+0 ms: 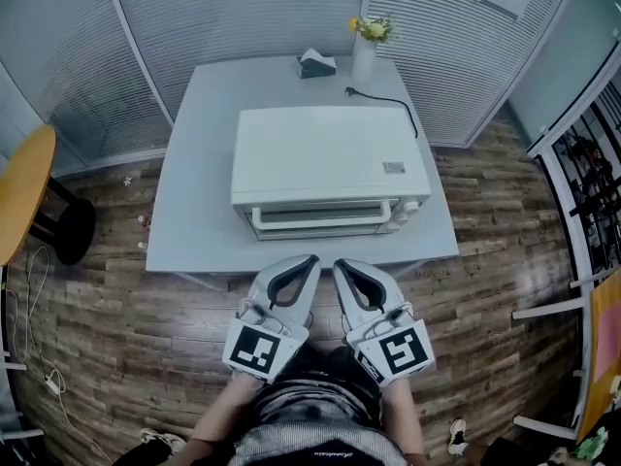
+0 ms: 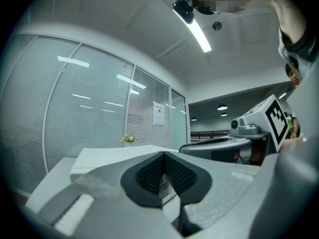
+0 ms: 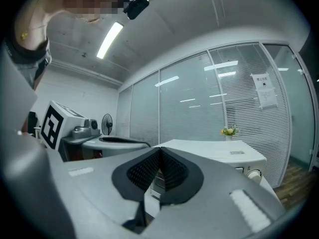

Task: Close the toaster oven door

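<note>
Sitting mid-counter (image 1: pixel 199 212), the toaster oven (image 1: pixel 325 158) faces both grippers front-on. Just off the counter's near edge, the left gripper (image 1: pixel 309 262) and right gripper (image 1: pixel 340 265) hover side by side, fingers (image 2: pixel 149 173) clenched on nothing, apart from the oven.

The head view looks steeply down from above the person onto the table (image 1: pixel 194 212). It takes in the whole oven (image 1: pixel 325 153) from over its top and front, with the left gripper (image 1: pixel 310 260) and right gripper (image 1: pixel 340 264) in the lower middle. Each gripper view sits low behind its own jaws, very close to them, and faces level toward the oven's front. The left gripper view catches the right gripper at its right side. The right gripper view catches the left gripper at its left. All three views share the oven and the flowers (image 1: pixel 372 29) behind it.
</note>
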Available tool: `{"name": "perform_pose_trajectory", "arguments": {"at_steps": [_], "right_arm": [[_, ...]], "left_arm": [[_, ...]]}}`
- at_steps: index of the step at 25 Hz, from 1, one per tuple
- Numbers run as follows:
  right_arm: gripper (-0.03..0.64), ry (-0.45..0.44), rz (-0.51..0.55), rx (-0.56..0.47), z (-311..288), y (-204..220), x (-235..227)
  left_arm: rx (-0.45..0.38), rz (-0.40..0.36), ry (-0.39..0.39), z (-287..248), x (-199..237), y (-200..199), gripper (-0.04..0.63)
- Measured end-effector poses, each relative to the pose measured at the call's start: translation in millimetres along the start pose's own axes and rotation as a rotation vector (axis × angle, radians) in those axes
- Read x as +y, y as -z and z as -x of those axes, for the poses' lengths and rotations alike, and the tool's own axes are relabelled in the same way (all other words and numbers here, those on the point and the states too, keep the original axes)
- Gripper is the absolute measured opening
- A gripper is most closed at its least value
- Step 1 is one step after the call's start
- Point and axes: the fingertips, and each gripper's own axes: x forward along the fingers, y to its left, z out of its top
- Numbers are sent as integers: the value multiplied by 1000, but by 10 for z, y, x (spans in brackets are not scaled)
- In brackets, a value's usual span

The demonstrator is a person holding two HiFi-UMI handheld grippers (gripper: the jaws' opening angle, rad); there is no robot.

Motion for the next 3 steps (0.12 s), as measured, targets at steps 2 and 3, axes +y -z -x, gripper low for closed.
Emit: {"name": "perform_pose_trajectory", "arguments": {"at_steps": [2,3], "right_arm": [[2,0,1,4,-3,-1,-1],[2,1,2,5,-4,-2,-2]], "left_arm": [[3,3,1,-6,0,1,5],[4,4,2,-9,-1,2,5]]}}
